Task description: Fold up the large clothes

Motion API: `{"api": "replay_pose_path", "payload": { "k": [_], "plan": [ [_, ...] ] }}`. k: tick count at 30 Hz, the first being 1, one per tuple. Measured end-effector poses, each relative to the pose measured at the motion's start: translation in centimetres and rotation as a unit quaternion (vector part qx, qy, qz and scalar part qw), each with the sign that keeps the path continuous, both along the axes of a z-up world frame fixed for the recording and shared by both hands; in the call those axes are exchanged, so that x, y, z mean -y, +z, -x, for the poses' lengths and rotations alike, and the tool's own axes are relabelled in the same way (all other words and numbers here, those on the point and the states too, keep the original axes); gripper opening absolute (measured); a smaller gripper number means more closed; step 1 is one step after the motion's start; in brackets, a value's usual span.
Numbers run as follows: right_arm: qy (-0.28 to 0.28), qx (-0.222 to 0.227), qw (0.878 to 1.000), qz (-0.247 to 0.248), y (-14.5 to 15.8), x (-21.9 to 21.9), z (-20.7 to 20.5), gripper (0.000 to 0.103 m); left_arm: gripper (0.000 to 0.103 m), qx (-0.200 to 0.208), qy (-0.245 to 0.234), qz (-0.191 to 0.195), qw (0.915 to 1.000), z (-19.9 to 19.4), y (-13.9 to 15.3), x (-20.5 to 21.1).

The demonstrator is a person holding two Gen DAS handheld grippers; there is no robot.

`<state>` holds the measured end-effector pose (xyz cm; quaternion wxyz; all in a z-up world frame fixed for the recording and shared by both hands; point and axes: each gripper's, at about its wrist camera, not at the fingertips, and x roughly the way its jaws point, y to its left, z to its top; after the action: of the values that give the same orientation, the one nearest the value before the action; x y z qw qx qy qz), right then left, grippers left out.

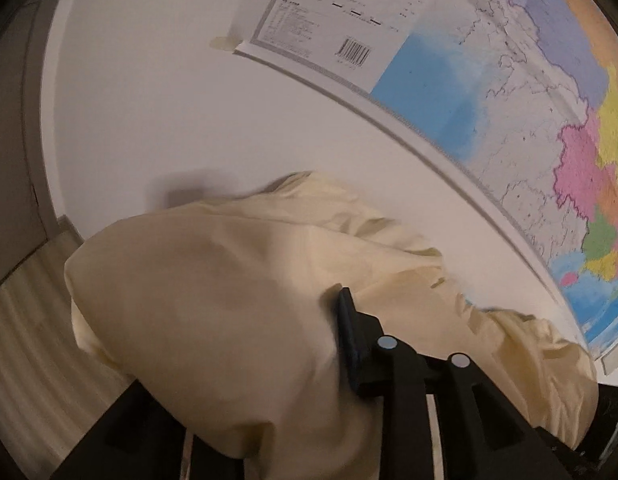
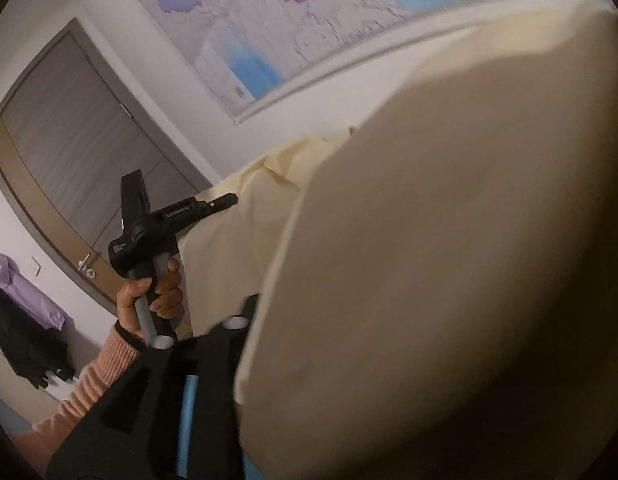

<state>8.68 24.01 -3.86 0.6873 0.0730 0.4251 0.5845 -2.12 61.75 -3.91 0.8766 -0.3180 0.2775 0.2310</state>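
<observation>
A large cream-yellow garment (image 1: 229, 300) is held up in the air in front of a wall. My left gripper (image 1: 333, 344) is shut on its fabric, which drapes over the left finger and hides it; only the right finger (image 1: 351, 344) shows. In the right wrist view the same garment (image 2: 429, 260) fills most of the frame. My right gripper (image 2: 257, 320) is shut on its edge, with only the left finger (image 2: 229, 344) visible. The left gripper (image 2: 229, 200) also shows there, held by a hand and pinching the garment's far edge.
A large coloured wall map (image 1: 509, 100) hangs on the white wall behind the garment. A grey-brown door (image 2: 69, 160) stands at the left. A purple garment (image 2: 25, 288) and a black one (image 2: 25, 344) hang beside it. Wood flooring (image 1: 29, 320) shows at the lower left.
</observation>
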Motion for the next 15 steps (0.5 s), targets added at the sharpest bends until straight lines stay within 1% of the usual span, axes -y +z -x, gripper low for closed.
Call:
{"api": "replay_pose_path", "payload": {
  "k": [2, 3, 4, 6, 9, 11, 13, 15],
  "plan": [
    [0.009, -0.028, 1.0, 0.003, -0.3, 1.2, -0.1, 0.05, 0.029, -0.013, 0.001, -0.007, 0.9999, 0.0, -0.2, 0.2],
    [0.015, -0.04, 0.999, 0.005, -0.4, 2.1, -0.1, 0.062, 0.03, -0.015, 0.002, -0.01, 0.9998, 0.1, -0.1, 0.3],
    [0.017, -0.044, 0.999, 0.003, -0.4, 3.0, -0.1, 0.068, 0.031, -0.018, 0.003, -0.011, 0.9998, 0.0, -0.2, 0.6],
    [0.021, -0.049, 0.999, 0.0, -0.2, 5.7, 0.0, 0.069, 0.033, -0.021, 0.005, -0.008, 0.9997, 0.0, -0.4, 0.5],
    [0.008, -0.061, 0.998, -0.004, 0.0, 9.6, -0.3, 0.069, 0.035, -0.031, 0.013, -0.008, 0.9994, 0.0, -0.6, 0.6],
    [-0.019, -0.047, 0.999, -0.001, 0.4, 13.0, -0.6, 0.068, 0.038, -0.046, 0.019, -0.018, 0.9986, -0.1, -0.6, 1.0],
    [-0.039, -0.03, 0.999, -0.002, 1.4, 15.3, -0.8, 0.059, 0.041, -0.059, 0.026, -0.028, 0.9976, -0.4, -0.4, 1.5],
    [-0.077, 0.011, 0.997, 0.003, 2.8, 16.7, -1.1, 0.055, 0.044, -0.067, 0.031, -0.038, 0.9966, 0.1, 0.1, 2.2]
  ]
}}
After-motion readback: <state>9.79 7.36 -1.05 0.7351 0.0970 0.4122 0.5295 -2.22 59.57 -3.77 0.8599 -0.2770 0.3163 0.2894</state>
